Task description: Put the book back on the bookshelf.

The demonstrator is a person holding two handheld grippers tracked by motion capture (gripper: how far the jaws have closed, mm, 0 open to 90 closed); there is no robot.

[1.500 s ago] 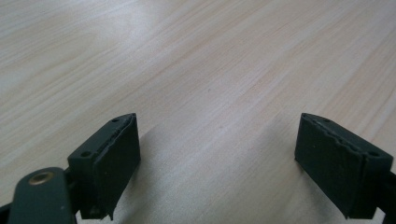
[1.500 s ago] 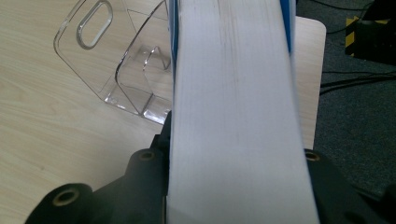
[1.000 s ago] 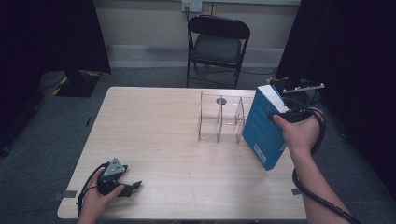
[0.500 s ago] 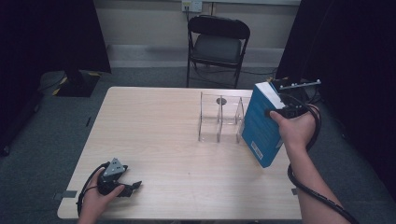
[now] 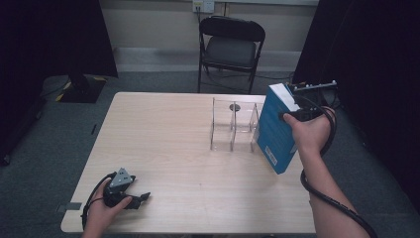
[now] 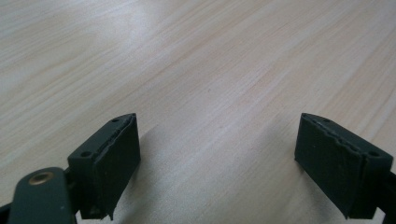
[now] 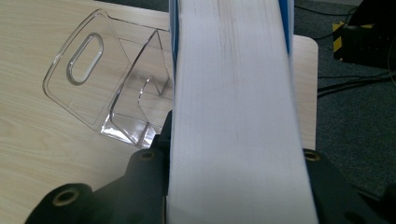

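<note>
Right gripper is clamped on a blue book, held above the right part of the table. The book is tilted, its white page edge up top and its lower corner hanging near the table's right side, just beside a clear plastic divider rack.

In the right gripper view the page block runs up between the two black jaws, both pressed against the covers. The rack lies to the left of the book there — a slotted handle hole is visible in one clear panel. Whether book and rack touch, I cannot tell.

Left gripper rests low at the near left corner of the table, in the person's left hand, well apart from the book. Left gripper view: jaws spread wide, nothing between them — bare wood grain only.

A black folding chair stands behind the table.
</note>
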